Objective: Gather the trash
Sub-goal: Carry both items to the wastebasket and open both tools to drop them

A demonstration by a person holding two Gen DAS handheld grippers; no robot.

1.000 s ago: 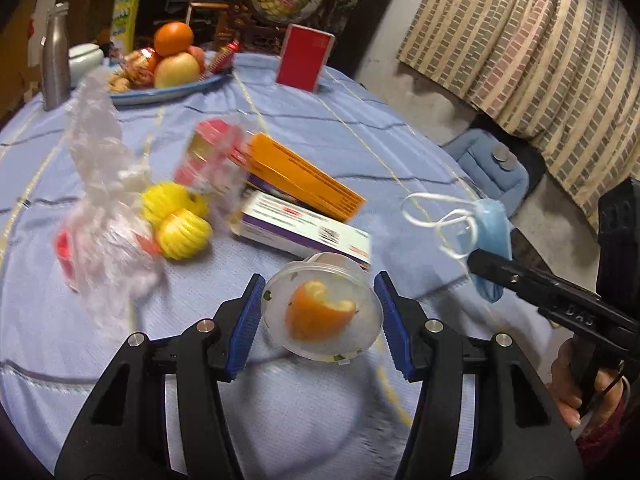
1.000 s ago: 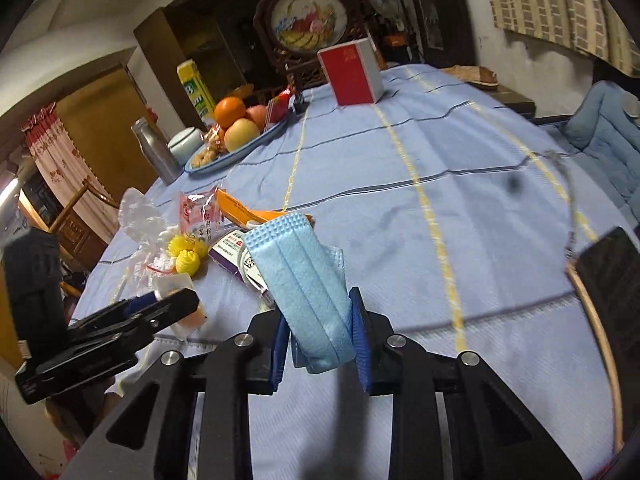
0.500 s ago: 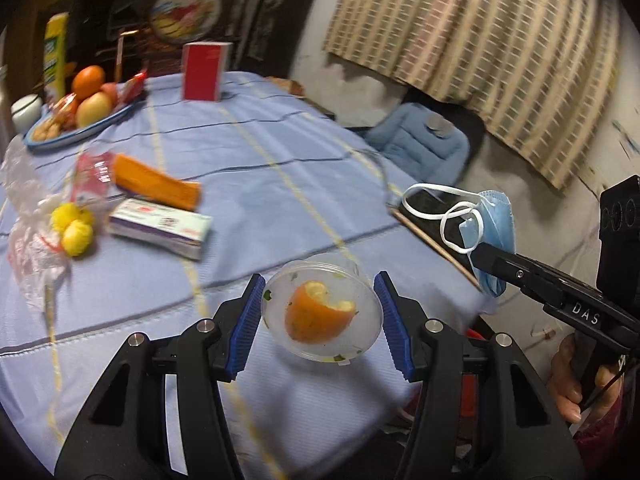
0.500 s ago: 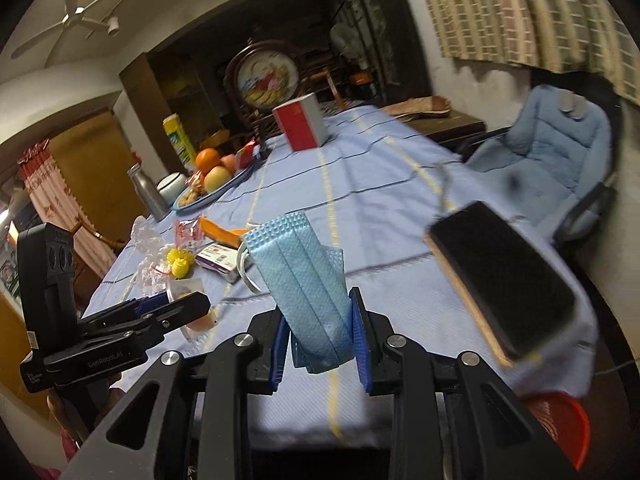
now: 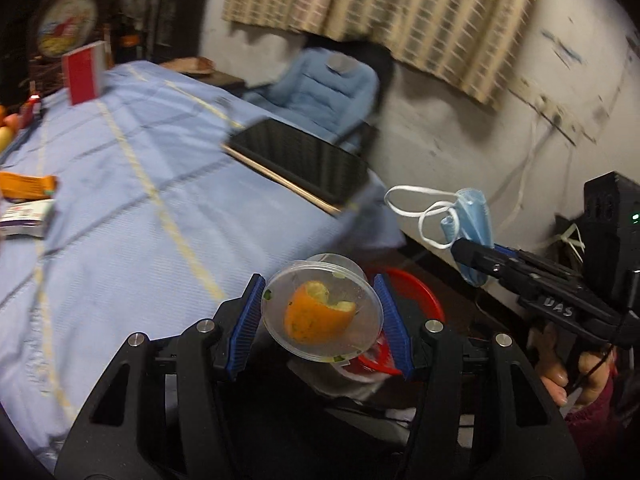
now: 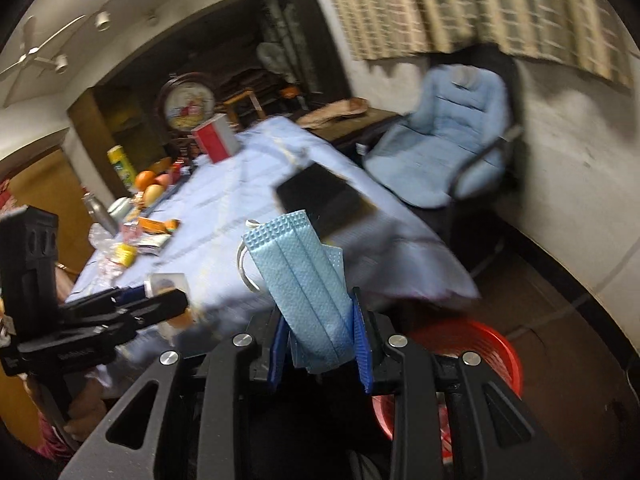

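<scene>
My left gripper (image 5: 320, 320) is shut on a clear plastic cup (image 5: 322, 308) with an orange peel (image 5: 316, 316) inside, held past the table's edge above a red waste basket (image 5: 416, 296). My right gripper (image 6: 320, 344) is shut on a folded blue face mask (image 6: 304, 280). The mask (image 5: 472, 224) also shows in the left wrist view with its white loops hanging, to the right of the cup. The red basket (image 6: 480, 344) lies on the floor just beyond and right of my right gripper. The left gripper and cup (image 6: 168, 284) show at the left of the right wrist view.
The blue-clothed table (image 5: 120, 200) carries a black tablet (image 5: 300, 164) at its near corner, boxes (image 5: 24, 200), a red box (image 5: 84, 70) and a fruit plate (image 6: 152, 188). A blue padded chair (image 6: 444, 148) stands by the wall.
Both grippers have swung right, off the table's edge, with cup and mask still held. The red basket has come into view below them.
</scene>
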